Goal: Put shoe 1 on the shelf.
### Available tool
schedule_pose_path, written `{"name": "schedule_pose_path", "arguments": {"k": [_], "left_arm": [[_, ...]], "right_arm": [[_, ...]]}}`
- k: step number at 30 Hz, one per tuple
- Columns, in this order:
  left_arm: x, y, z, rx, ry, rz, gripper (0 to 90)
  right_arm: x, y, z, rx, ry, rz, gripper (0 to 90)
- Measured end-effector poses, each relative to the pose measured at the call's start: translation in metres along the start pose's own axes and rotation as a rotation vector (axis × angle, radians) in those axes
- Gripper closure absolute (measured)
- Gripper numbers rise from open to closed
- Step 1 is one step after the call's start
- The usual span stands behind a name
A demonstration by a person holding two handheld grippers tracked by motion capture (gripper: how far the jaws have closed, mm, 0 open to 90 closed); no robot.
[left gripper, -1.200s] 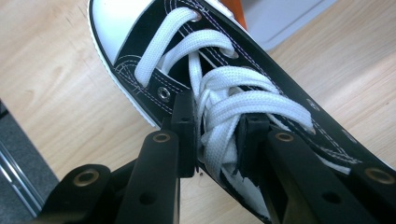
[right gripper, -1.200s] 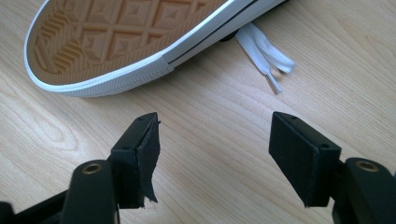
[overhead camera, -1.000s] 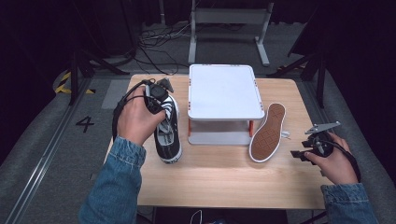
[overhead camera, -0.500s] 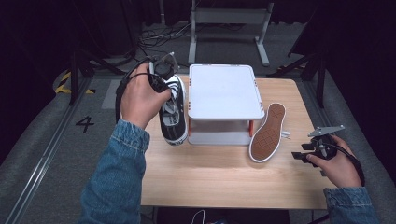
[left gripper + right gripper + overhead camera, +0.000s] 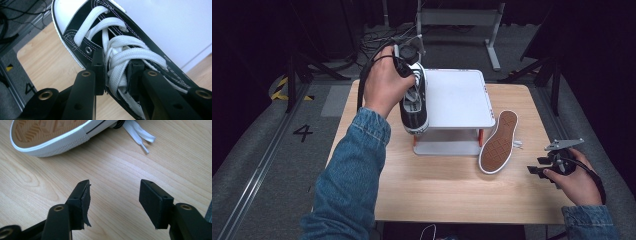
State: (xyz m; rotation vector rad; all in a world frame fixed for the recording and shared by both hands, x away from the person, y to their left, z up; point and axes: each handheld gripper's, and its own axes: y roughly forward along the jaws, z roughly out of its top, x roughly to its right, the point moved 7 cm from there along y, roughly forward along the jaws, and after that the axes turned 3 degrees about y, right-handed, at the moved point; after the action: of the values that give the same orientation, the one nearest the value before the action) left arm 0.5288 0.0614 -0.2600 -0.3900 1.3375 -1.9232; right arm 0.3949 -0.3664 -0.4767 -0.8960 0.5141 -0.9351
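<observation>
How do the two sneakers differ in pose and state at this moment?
The black sneaker is held up off the table by the left tool, clamped across its laces, upper showing; the other sneaker lies on its side on the table, tan sole showing, leaning against the white stand, untouched. Both have white laces and white rubber edging.

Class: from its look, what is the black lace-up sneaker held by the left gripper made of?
Black lace-up sneaker: upper likely matte canvas, given its visible stitching; flat white woven laces through metal eyelets; smooth white toe cap, probably rubber.
</observation>
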Motion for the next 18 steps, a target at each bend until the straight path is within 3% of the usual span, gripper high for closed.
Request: {"name": "schedule_pose_path", "arguments": {"k": [8, 18], "left_arm": [[0.003, 0.023, 0.043, 0.018, 0.035, 0.021, 74.2], [0.015, 0.051, 0.073, 0.002, 0.05, 0.021, 74.5]], "right_arm": [[0.0, -0.002, -0.007, 0.0, 0.006, -0.002, 43.9], [0.005, -0.006, -0.012, 0.01, 0.02, -0.002, 44.0]]}}
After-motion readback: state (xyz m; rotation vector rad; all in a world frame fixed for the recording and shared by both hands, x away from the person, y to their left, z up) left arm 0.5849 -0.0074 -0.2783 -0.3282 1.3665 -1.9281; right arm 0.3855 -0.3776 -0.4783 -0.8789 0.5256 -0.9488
